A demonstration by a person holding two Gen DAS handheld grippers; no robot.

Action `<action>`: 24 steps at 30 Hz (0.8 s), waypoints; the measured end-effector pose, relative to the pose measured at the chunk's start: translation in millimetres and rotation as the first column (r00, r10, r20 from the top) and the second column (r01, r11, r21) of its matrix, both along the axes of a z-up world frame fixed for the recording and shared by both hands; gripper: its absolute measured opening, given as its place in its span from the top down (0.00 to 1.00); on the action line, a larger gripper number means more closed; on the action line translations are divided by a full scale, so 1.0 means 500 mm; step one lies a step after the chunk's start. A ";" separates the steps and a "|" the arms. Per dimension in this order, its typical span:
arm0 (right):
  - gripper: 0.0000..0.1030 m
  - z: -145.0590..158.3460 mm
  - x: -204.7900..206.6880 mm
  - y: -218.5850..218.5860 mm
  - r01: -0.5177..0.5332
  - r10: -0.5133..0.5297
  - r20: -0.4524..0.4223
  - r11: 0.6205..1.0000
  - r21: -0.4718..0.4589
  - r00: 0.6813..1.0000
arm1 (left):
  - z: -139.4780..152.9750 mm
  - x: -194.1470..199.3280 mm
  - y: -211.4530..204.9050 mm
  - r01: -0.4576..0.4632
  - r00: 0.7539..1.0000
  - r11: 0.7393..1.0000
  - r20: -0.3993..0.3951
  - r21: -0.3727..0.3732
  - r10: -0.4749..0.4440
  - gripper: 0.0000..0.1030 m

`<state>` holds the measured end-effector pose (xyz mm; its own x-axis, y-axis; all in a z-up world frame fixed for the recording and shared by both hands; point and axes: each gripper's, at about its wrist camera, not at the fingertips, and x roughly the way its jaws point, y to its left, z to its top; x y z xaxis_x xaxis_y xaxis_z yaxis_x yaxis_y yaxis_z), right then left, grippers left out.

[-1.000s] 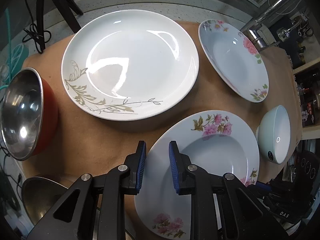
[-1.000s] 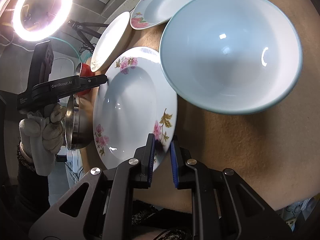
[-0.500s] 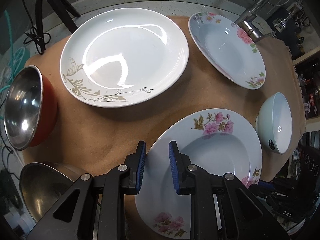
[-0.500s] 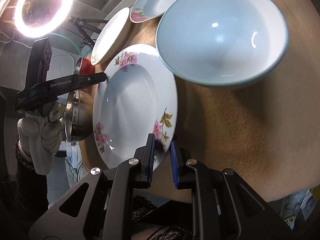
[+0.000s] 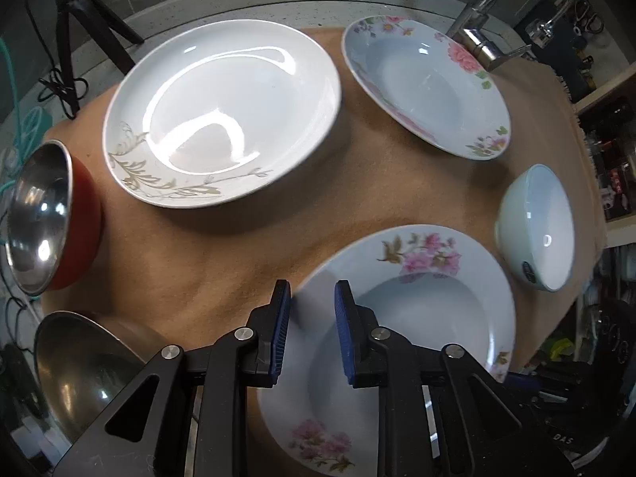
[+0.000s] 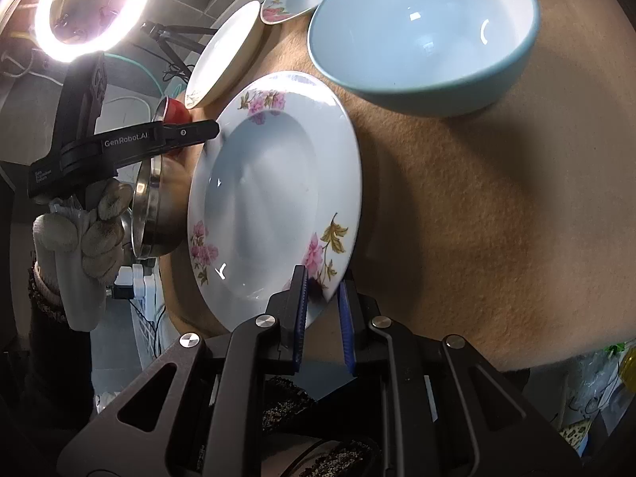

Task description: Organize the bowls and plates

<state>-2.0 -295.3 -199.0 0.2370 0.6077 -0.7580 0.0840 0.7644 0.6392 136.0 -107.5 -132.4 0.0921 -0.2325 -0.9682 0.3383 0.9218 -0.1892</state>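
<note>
The floral soup plate lies on the brown cloth, its rim between the right gripper's parted jaws. Left gripper, also parted, hovers above its opposite rim. Close squarely on the rim before lifting, or it may slip.

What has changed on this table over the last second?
The near floral plate has tipped up off the brown cloth, its rim between the fingers of both the right hand-held gripper and the left hand-held gripper. Both cameras have drawn back a little. The other plates and bowls lie where they were.
</note>
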 end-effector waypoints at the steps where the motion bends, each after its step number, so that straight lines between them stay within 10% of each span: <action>1: 0.85 0.003 -0.001 0.002 -0.004 0.004 0.007 1.000 0.007 1.000 | -0.005 -0.006 -0.007 0.010 0.999 0.999 -0.045 -0.038 -0.012 0.88; 4: 0.84 0.007 -0.002 0.016 -0.022 0.022 0.013 0.999 -0.027 1.000 | -0.010 -0.031 -0.045 0.060 0.996 0.995 0.053 0.083 -0.065 0.96; 16: 0.86 0.014 -0.006 0.010 -0.041 0.043 0.027 0.997 -0.069 0.999 | 0.105 -0.016 0.039 -0.030 0.987 0.998 0.154 -0.053 0.038 0.93; 24: 0.84 0.009 -0.016 -0.027 -0.004 0.005 0.019 0.999 -0.035 1.000 | 0.076 -0.027 0.047 -0.061 0.990 0.997 0.121 -0.055 0.067 0.93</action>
<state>-10.0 -308.9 -194.5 0.2491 0.5821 -0.7740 0.0688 0.7865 0.6137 122.6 -83.9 -94.4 0.2253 -0.2710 -0.9359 0.3024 0.9326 -0.1972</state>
